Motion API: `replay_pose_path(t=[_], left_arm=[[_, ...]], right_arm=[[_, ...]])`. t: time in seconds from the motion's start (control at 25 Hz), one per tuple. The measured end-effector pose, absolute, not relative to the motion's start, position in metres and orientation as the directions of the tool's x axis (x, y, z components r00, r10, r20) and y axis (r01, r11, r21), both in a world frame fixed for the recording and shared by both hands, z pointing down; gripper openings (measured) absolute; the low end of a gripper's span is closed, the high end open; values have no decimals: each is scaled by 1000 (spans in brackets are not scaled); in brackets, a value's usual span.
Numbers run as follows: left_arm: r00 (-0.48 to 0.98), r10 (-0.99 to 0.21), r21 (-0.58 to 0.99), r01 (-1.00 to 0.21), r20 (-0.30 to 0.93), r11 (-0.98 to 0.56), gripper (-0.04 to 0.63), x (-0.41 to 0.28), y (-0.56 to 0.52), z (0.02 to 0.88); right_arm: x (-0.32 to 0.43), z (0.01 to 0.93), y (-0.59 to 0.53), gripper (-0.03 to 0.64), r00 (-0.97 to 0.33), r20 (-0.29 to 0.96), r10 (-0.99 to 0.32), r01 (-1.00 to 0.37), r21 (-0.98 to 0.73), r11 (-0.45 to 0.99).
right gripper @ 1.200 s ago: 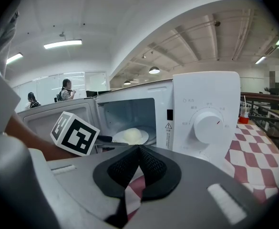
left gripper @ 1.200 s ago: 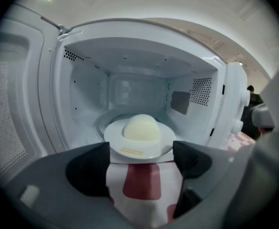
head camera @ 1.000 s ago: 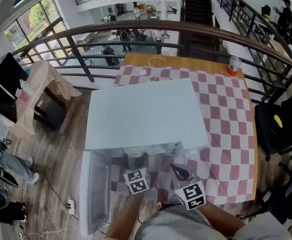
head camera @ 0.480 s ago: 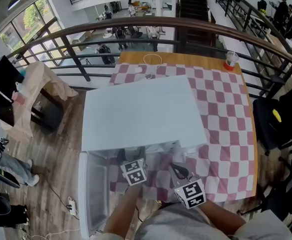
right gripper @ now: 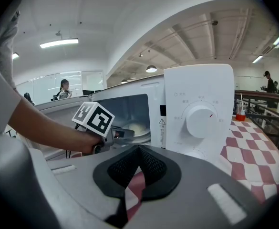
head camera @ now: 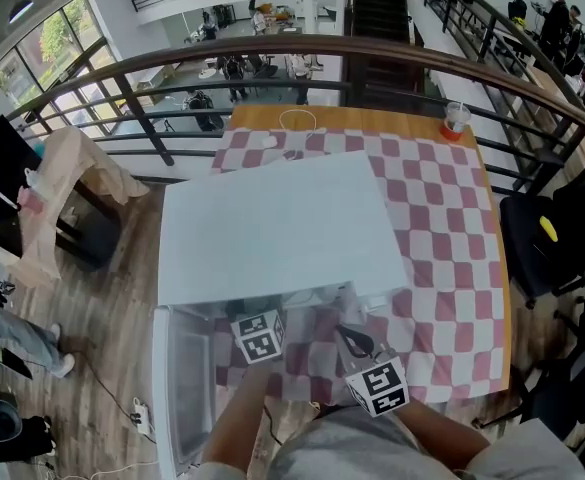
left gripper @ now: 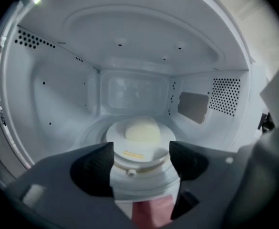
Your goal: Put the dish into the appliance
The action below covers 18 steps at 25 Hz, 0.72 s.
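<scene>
A white appliance (head camera: 282,223) stands on a red-checked tablecloth (head camera: 442,238), door (head camera: 184,388) swung open leftward. The left gripper (head camera: 259,333) reaches into its mouth — jaws closing, their tips hidden under its top — the right gripper (head camera: 356,343) just beside.

One microwave (head camera: 272,223), one dish (left gripper: 139,138), one cup (head camera: 455,120), one table (head camera: 452,248).

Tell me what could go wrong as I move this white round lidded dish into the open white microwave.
1. The left gripper is closing its jaws on only the smooth sides of the white round lidded dish; it could slip or tilt.
2. Under its near edge the checked cloth shows, so releasing now might drop it short of the round turntable.
3. The open door of the white microwave stands beside the left forearm; a bump may jolt the dish.
</scene>
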<state>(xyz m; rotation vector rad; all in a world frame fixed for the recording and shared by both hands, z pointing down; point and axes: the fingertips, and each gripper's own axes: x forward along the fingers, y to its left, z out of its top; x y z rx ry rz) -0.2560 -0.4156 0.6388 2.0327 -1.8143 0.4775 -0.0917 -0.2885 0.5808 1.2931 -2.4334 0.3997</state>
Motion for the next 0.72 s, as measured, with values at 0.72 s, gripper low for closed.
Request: replay_pose_path(t=[0.72], left_arm=[[96, -938, 105, -992, 332, -65, 242, -260, -321, 573]], right_arm=[[-107, 554, -273, -3, -554, 375, -743, -818, -80, 570]])
